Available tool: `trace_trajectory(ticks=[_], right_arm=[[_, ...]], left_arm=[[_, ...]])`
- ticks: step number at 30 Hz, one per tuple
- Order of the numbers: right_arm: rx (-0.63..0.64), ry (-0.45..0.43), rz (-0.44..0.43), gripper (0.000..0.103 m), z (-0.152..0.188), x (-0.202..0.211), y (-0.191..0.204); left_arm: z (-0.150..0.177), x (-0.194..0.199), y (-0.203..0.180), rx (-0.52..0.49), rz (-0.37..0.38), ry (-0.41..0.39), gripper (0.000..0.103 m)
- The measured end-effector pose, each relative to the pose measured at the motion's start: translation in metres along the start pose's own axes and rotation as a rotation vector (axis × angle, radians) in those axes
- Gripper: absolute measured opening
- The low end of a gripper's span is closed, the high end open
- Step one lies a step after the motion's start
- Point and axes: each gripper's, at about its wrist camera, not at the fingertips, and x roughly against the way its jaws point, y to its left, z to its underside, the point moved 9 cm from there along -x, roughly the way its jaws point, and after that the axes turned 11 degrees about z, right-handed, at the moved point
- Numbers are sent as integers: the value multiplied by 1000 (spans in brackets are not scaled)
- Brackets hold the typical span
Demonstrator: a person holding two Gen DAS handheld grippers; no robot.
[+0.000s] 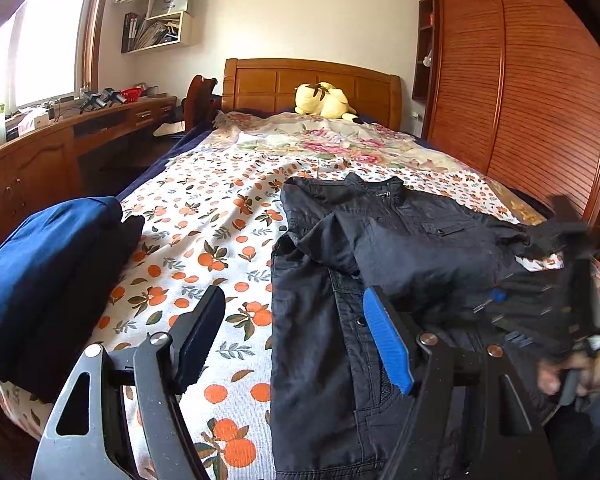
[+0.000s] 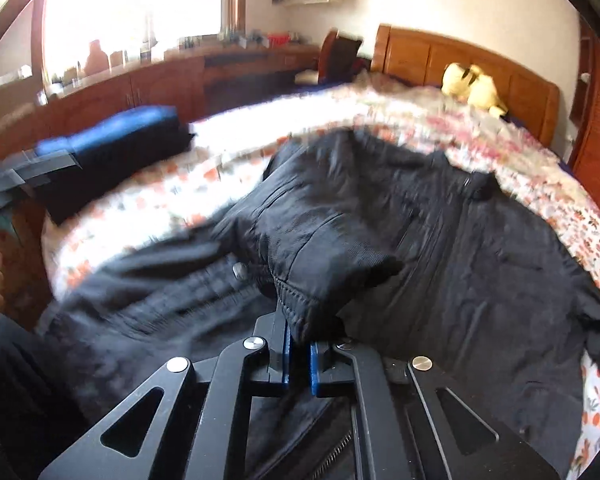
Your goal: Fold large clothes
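Blue pads line the fingers point(image 2: 315, 364) of the right gripper point(image 2: 298, 360), which are pinched together on a ribbed cuff or hem of the black jacket point(image 2: 460, 264); the fabric bunches up in a lump just above the tips. The left gripper point(image 1: 296, 332) hangs with its fingers point(image 1: 388, 340) spread wide and nothing between them, one over the bedsheet point(image 1: 204, 216) and the blue-padded one over the jacket's point(image 1: 400, 240) near edge. In the left wrist view the right gripper point(image 1: 500, 304) appears at the far right as a blurred dark frame over the jacket, with the person's right hand point(image 1: 576, 368) behind it. The jacket lies spread on the near right part of the bed point(image 1: 312, 84), collar pointing toward the headboard, one sleeve folded across the chest. The sheet under it is white with orange fruit and leaves; further up lies a pink floral cover point(image 1: 332, 144). On the near left of the bed sits a stack of folded clothes point(image 1: 44, 264), blue over black, well apart from the jacket. A yellow plush toy point(image 1: 324, 100) rests against the wooden headboard. The right wrist view is smeared, so the cuff's exact seam is hard to make out. A wooden table point(image 1: 32, 152) runs under the window, and a slatted wardrobe point(image 1: 520, 88) stands on the right.
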Motion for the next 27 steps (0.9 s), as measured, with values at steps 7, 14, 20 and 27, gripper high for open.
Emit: trace_trajectory(ticks=[7, 14, 20, 27], right_arm=[[-112, -123, 53, 6, -6, 73, -45], [-138, 24, 188, 9, 46, 52, -90], [-135, 139, 290, 35, 82, 23, -115], [-131, 71, 337, 56, 60, 32, -96]], left_arm=[[-5, 0, -4, 9, 19, -13, 73], [-10, -10, -18, 1, 42, -12, 73], [-14, -23, -32, 4, 66, -5, 73], [-14, -37, -55, -16, 88, 9, 73]])
